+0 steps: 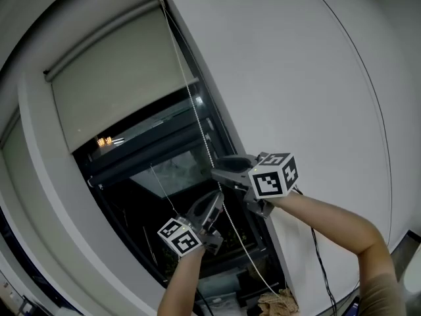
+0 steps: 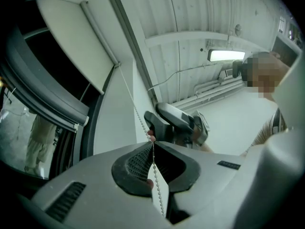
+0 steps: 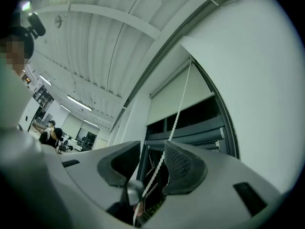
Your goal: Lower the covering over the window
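Blind (image 1: 118, 78) is rolled partway down, up and to the left of both grippers. It covers only the top part of the window (image 1: 164, 176). Dark glass is bare below its bottom edge, behind the grippers. In the left gripper view the blind (image 2: 71, 37) is far up-left of the jaws. In the right gripper view it (image 3: 178, 97) is straight ahead, above the jaws.

L gripper (image 1: 214, 200) is the lower one, on a bare forearm, pointing up toward the window's right side. Jaws are together, clamped on the bead chain (image 2: 139, 120). The chain comes down from the blind's top right end, goes into the pinch btwn the pads and hangs out below them.

Bead chain (image 1: 196, 114) runs down the window's right side from the roller end, past both grippers, w/ a strand carrying on below the L gripper.

R gripper (image 1: 218, 172) is just above and right of the L gripper, close to it; can't tell if they touch. From the L gripper's camera it (image 2: 159, 120) shows right beyond the L jaws. Its jaws stand apart. The chain (image 3: 177, 111) passes btwn them, lying along the right-hand pad w/ the left pad clear of it, so no pinch.

Right of the R gripper is a plain white wall (image 1: 296, 78), w/ a thin dark cable (image 1: 318, 255) hanging down it below that forearm.
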